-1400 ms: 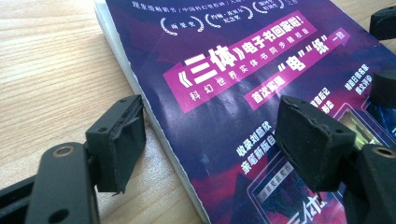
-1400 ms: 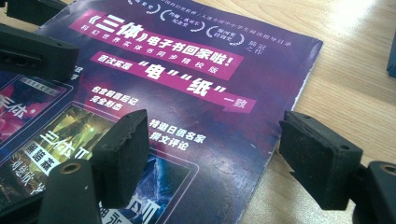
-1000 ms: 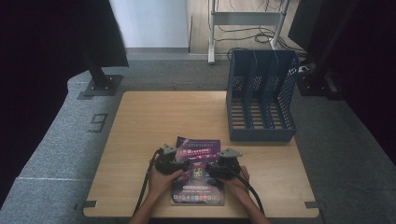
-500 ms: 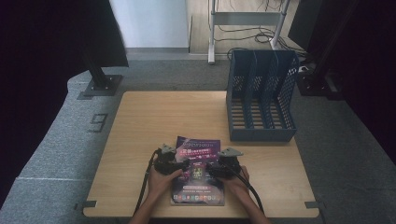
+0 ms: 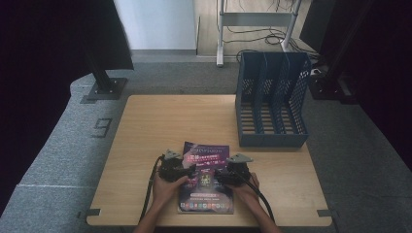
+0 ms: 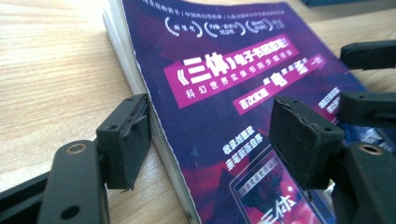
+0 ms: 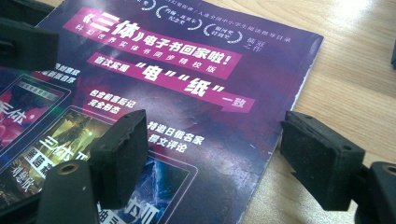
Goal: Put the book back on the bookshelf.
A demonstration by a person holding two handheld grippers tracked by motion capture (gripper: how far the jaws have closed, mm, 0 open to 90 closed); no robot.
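A purple book [image 5: 206,196] with pink and white print lies flat near the table's front edge. My left gripper [image 6: 212,135] sits at its left side and is open. One pad [image 6: 126,140] is down beside the page edge, the other hangs over the cover. Its jaws have just been closing, with the book's left edge between them. My right gripper [image 7: 212,149] is open at the book's right side, with one pad [image 7: 121,154] over the cover and the other over bare wood beyond the edge. In the high view, hands hold the left gripper [image 5: 187,169] and the right gripper [image 5: 221,175].
A blue slotted file rack [image 5: 272,141] stands upright at the back right of the wooden table [image 5: 160,126]. Cables trail from both grippers over the front edge. The right gripper's jaws show at the far right of the left gripper view.
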